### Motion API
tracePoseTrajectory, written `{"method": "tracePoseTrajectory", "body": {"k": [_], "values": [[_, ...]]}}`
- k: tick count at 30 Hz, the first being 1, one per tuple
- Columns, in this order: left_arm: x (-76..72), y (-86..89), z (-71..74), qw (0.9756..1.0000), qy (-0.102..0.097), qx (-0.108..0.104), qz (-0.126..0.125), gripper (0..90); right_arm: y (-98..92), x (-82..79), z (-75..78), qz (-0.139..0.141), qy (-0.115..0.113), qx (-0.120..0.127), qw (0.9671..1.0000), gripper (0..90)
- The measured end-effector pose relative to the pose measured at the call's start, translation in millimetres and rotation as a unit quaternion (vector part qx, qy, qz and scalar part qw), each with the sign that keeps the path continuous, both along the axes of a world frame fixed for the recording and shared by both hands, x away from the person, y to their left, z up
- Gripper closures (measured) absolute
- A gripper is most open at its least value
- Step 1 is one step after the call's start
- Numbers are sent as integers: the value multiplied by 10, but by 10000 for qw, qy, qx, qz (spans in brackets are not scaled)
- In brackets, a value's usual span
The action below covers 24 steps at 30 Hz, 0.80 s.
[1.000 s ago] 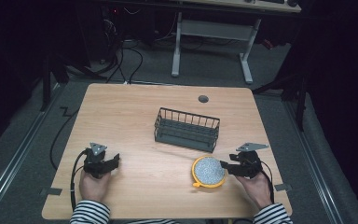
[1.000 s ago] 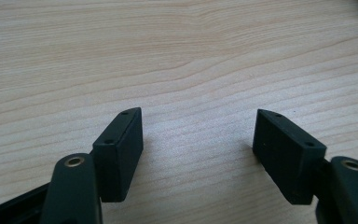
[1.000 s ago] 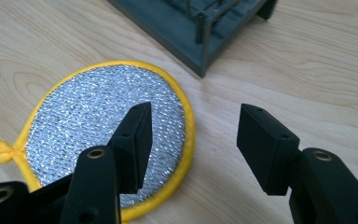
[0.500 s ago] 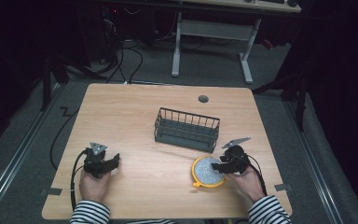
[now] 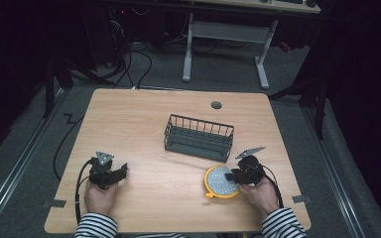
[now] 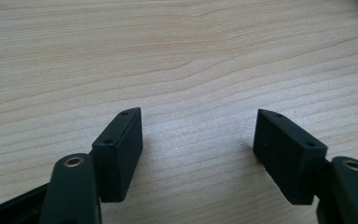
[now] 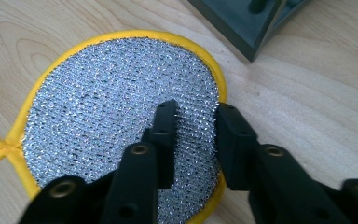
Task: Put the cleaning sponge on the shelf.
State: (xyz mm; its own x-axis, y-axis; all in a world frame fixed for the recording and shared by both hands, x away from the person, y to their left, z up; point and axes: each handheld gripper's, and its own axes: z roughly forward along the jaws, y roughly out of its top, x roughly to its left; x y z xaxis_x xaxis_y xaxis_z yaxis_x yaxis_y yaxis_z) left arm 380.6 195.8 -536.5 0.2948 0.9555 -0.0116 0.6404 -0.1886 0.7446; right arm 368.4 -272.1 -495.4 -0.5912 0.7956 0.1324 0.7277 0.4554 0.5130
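Item: round silver scouring pad (image 7: 116, 121) with yellow rim, lying flat near the surface's (image 5: 144, 124) front right corner, just in front of the dark wire basket (image 5: 199, 138). My right tool (image 7: 193, 114) has just been closing, its jaws pinching the pad's edge. My left tool (image 6: 198, 135) rests released near the front left corner, nothing between its jaws.

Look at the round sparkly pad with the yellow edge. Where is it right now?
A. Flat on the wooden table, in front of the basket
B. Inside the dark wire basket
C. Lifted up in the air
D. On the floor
A: the round pad lies flat on the table, on the person's side of the wire basket, with the right tool pinching its edge.
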Motion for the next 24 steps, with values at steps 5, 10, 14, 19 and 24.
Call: {"method": "tracePoseTrajectory", "body": {"k": [5, 10, 14, 19, 24], "values": [[-1, -1, 0, 10000, -1, 1, 2, 333, -23, -25, -19, -56, -86, 114, 9999, 787], [0, -1, 0, 10000, 0, -1, 2, 332, -35, -21, -17, -6, -134, 152, 9998, 817], [0, -2, -1, 10000, -5, -6, 8, 331, -53, -32, -7, -11, -94, 307, 9995, 825], [0, -2, -1, 10000, -5, -6, 8, 331, -62, -43, 7, -2, -116, 401, 9991, 829], [1, -3, -1, 10000, -5, -6, 8, 331, -81, -87, 77, 25, -192, 446, 9988, 831]]}}
